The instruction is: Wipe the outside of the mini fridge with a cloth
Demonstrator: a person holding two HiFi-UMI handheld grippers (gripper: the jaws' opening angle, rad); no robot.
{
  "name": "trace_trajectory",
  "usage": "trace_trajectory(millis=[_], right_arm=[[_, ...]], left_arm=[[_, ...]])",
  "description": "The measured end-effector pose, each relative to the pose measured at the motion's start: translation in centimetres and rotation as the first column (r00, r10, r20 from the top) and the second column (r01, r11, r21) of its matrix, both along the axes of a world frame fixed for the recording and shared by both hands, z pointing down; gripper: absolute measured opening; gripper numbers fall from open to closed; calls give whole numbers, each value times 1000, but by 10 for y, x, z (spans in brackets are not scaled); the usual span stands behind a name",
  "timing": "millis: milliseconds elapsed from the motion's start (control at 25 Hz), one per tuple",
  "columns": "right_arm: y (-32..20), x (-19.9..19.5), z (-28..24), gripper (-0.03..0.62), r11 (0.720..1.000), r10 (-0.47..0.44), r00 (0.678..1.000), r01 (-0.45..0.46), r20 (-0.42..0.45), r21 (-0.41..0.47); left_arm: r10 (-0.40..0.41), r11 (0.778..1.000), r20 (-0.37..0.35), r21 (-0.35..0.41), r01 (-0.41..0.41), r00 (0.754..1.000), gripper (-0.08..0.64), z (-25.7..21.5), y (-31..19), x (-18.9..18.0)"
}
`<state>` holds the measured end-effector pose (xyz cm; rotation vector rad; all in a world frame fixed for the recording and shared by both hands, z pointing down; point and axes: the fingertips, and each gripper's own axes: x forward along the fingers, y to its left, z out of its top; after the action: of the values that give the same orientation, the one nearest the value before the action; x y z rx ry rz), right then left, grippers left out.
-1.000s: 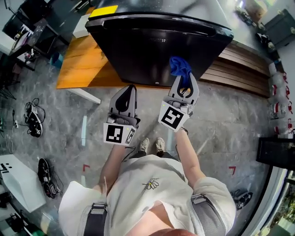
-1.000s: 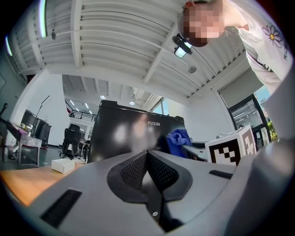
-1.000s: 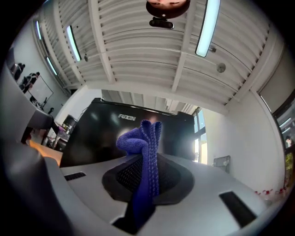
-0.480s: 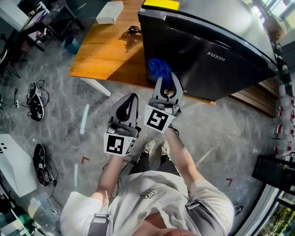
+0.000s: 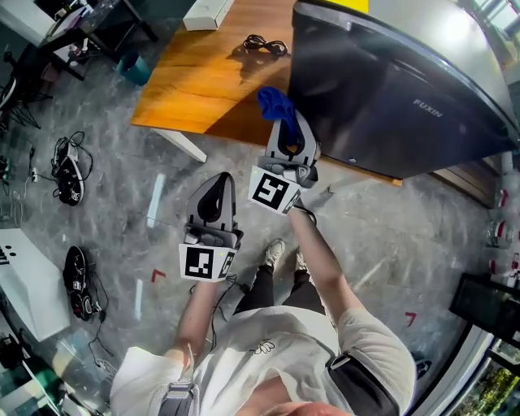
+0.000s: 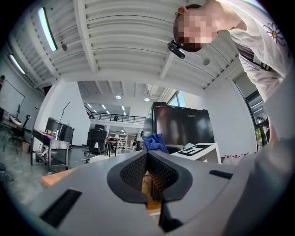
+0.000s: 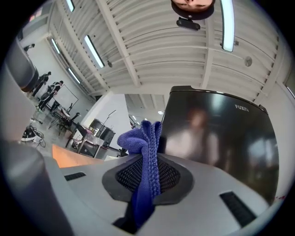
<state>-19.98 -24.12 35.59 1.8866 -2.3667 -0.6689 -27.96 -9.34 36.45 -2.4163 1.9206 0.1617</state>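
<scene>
Grey marbled stone floor (image 5: 390,244), and on it we note red corner marks (image 5: 154,276) and a pale strip of tape (image 5: 154,199). A low orange wooden tabletop (image 5: 195,81) stands on this floor, with a white box (image 5: 207,10) and a coiled black cable (image 5: 264,45) on top. Dark shoes (image 5: 67,175) and loose cords lie on the floor to the left, well apart from the tabletop. A teal bin (image 5: 134,67) sits near its far-left edge. Overhead we see a white ribbed ceiling (image 6: 115,46) with long strip lights (image 7: 227,23). Far back are a black office chair (image 6: 96,138), a railed mezzanine (image 6: 115,119) and white walls (image 6: 60,101).
</scene>
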Motion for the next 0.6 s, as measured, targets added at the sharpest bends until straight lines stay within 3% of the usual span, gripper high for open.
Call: trace_trajectory(millis=[320,600], right_arm=[[0,6,0,62,1000,9,1000,-8,-10,17],[9,44,-3,63,999,28,1000,-28,-10,31]], left_arm=[[8,1000,3,-12,-8,1000,5,8,-2,4],[63,998,3,-13,-63,998,5,7,-13,41]])
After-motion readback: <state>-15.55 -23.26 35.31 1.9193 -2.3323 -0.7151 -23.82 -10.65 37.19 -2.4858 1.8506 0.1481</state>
